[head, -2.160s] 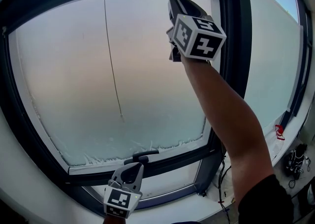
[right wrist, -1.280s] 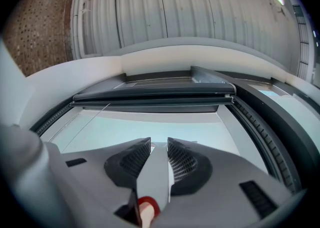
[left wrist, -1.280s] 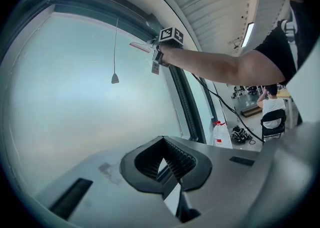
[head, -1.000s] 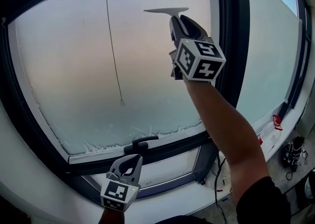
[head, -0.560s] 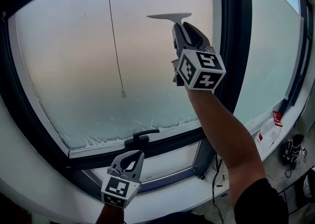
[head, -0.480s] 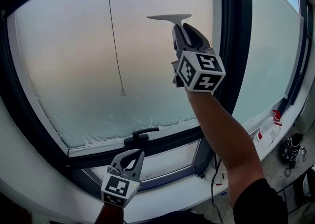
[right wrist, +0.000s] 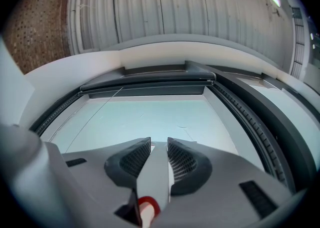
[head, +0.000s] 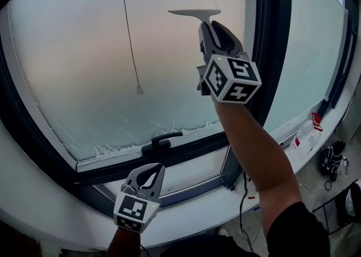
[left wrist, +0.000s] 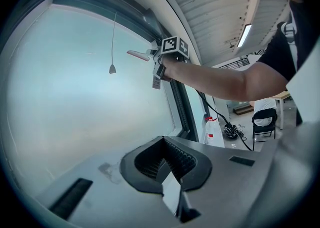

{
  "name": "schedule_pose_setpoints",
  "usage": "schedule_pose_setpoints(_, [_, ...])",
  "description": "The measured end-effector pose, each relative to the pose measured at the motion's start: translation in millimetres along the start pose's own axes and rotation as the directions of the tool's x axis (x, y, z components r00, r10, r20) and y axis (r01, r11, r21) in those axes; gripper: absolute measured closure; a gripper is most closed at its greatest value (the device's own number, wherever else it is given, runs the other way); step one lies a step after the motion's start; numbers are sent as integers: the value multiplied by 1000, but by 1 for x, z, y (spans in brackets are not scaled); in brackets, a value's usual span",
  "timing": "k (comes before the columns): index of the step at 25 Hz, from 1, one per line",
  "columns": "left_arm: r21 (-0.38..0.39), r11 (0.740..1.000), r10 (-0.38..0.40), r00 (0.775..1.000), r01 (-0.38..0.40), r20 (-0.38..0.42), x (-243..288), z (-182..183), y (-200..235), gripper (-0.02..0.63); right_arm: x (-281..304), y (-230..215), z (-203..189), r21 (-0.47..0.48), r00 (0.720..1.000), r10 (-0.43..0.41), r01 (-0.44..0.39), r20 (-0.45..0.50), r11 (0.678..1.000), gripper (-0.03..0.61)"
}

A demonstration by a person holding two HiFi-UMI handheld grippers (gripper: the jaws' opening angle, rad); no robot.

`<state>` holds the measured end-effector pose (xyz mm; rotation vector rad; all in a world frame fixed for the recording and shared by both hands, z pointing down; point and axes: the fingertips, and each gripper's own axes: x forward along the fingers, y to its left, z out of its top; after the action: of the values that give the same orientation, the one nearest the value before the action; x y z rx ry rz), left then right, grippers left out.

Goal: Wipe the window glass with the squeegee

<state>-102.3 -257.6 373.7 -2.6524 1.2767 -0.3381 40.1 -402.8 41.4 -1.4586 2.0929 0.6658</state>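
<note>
Right gripper [head: 209, 26] is up high on the right side of the pane, and its own view gives me the grip: jaws closed on the grey squeegee handle [right wrist: 156, 169], ribbed pads on both sides, a red end poking out at the bottom. That view hides the blade. The head view shows it instead: the squeegee [head: 194, 12] has its pale blade lying level at the window glass [head: 79, 64], just left of the dark upright frame [head: 266, 52]; whether the rubber is actually pressed on, I can't tell. Left gripper [head: 150, 169] hangs low, below the black window handle [head: 161, 142], and its own view has the jaws closed tip to tip with nothing between them. From down there I also get a side look at the right gripper [left wrist: 153, 54] and the blade out in front of it, with the pull cord's weight [left wrist: 112, 69] to the left. Only that view shows the room behind: a white bottle [left wrist: 211, 131] with a red cap on the sill and a black chair [left wrist: 262, 122].
</note>
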Motion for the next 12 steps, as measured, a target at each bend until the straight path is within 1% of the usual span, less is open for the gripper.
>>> schedule_pose_setpoints(5, [6, 1000, -17, 1000, 17, -24, -3, -10, 1, 614, -9, 0, -11, 4, 1000, -7, 7, -18, 1000, 486])
schedule_pose_setpoints(12, [12, 999, -36, 999, 36, -36, -14, -17, -4, 614, -27, 1, -30, 20, 998, -19, 20, -59, 1000, 486])
